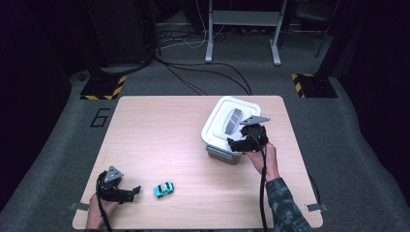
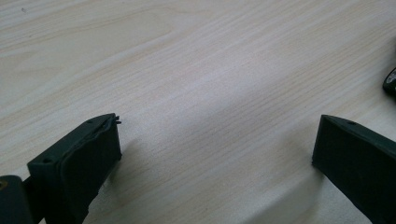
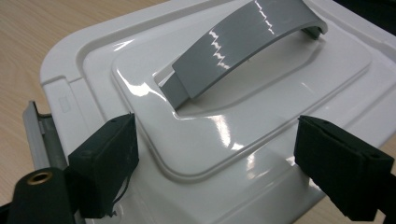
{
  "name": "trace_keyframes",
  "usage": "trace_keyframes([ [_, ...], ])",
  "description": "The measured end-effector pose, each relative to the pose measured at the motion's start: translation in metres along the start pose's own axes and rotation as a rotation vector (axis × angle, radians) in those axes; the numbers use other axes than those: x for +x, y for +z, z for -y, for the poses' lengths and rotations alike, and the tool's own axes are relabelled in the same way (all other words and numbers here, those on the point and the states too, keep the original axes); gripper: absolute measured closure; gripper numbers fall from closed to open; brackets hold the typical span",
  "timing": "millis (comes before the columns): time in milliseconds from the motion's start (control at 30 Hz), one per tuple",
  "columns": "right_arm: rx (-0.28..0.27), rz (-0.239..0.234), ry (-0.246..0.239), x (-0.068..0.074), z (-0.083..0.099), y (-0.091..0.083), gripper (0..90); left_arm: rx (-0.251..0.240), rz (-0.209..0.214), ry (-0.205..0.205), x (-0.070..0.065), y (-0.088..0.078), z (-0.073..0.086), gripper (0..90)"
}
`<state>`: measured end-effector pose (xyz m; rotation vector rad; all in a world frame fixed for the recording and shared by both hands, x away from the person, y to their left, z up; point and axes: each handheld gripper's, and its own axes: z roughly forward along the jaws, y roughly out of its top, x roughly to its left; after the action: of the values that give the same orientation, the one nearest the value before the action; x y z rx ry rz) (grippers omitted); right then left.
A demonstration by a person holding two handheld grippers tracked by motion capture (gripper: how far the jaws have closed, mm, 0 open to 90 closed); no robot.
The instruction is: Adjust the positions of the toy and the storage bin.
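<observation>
While the right gripper (image 1: 236, 142) hovers over the near edge of the white box (image 1: 216, 126), its fingers (image 3: 107, 158) stand wide, holding nothing, either side of the lid (image 3: 93, 51) just short of the grey handle (image 3: 233, 42), likely lining up to grab it. Box sits at the worktop (image 1: 159, 135) far right, close to the right edge, little room that side, plenty to its left. Left gripper (image 1: 133, 192) parked low at the near left corner, fingers (image 2: 88, 154) wide over bare wood, toy car (image 1: 164, 189) just beside, untouched, out of the way
</observation>
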<state>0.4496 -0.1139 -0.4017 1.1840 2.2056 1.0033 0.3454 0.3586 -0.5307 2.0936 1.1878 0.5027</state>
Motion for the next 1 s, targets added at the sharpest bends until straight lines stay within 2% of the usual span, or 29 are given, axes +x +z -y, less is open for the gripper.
trace_keyframes([
  [100, -0.003, -0.025, 0.017, 0.001, 0.001, 0.002, 12.8, 0.001, 0.003, -0.001, 0.0, 0.0, 0.0, 0.6],
  [233, -0.003, -0.008, 0.014, 0.007, 0.0, 0.002, 12.2, 0.003, 0.004, -0.001, 0.0, 0.0, 0.0, 0.6],
  [567, -0.008, -0.012, 0.047, 0.01, 0.003, 0.002, 12.2, -0.001, 0.003, -0.002, 0.0, 0.0, 0.0, 0.6],
  [733, -0.013, 0.001, 0.064, 0.016, 0.004, 0.002, 12.3, 0.003, 0.005, 0.0, 0.0, 0.0, 0.0, 0.6],
  [1000, -0.023, 0.006, 0.062, 0.028, 0.004, 0.002, 12.2, -0.01, -0.005, -0.006, -0.001, 0.001, 0.0, 0.6],
])
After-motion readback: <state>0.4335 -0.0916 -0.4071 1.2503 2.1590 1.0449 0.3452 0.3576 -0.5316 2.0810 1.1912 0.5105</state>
